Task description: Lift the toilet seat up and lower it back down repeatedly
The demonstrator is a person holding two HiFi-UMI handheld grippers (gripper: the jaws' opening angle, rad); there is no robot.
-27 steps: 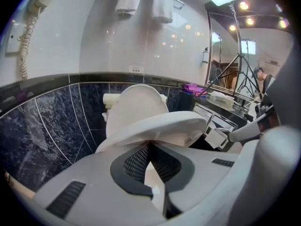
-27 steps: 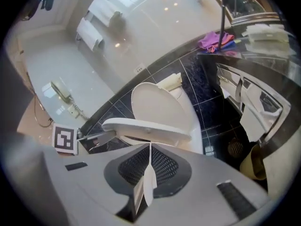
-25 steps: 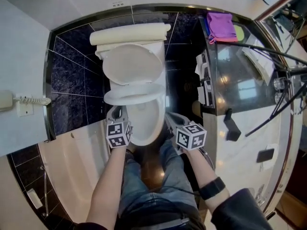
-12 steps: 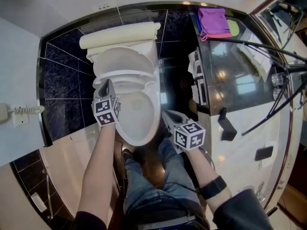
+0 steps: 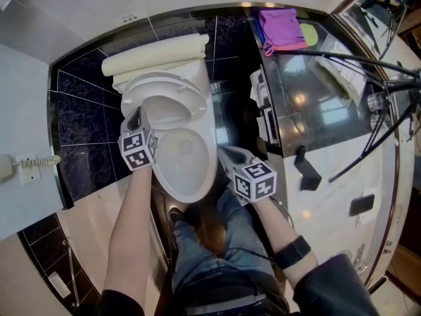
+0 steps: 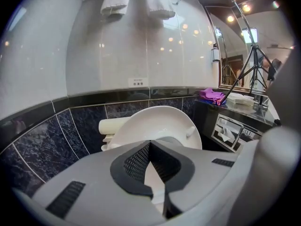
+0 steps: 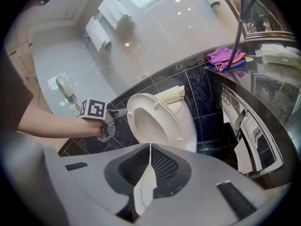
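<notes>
The white toilet seat (image 5: 164,105) stands raised, leaning back close to the lid, above the open bowl (image 5: 184,166). My left gripper (image 5: 136,116) is at the seat's left edge with its tip against the rim. In the left gripper view its jaws (image 6: 149,144) meet with nothing between them, and the seat (image 6: 160,124) rises just beyond. The right gripper view shows the left gripper (image 7: 120,112) touching the seat (image 7: 153,121). My right gripper (image 5: 223,152) hovers beside the bowl's right side, shut and holding nothing (image 7: 150,147).
A glossy black counter (image 5: 316,97) stands at the right with a purple cloth (image 5: 283,28) on it and tripod legs (image 5: 355,64) across it. Paper holders (image 5: 263,114) sit in its side. A wall phone (image 5: 26,164) hangs at the left. The person's legs (image 5: 210,242) are before the bowl.
The left gripper has moved from the bowl's front up along its left side, and the seat has swung from slightly lifted to nearly upright. The right gripper has shifted only a little.
</notes>
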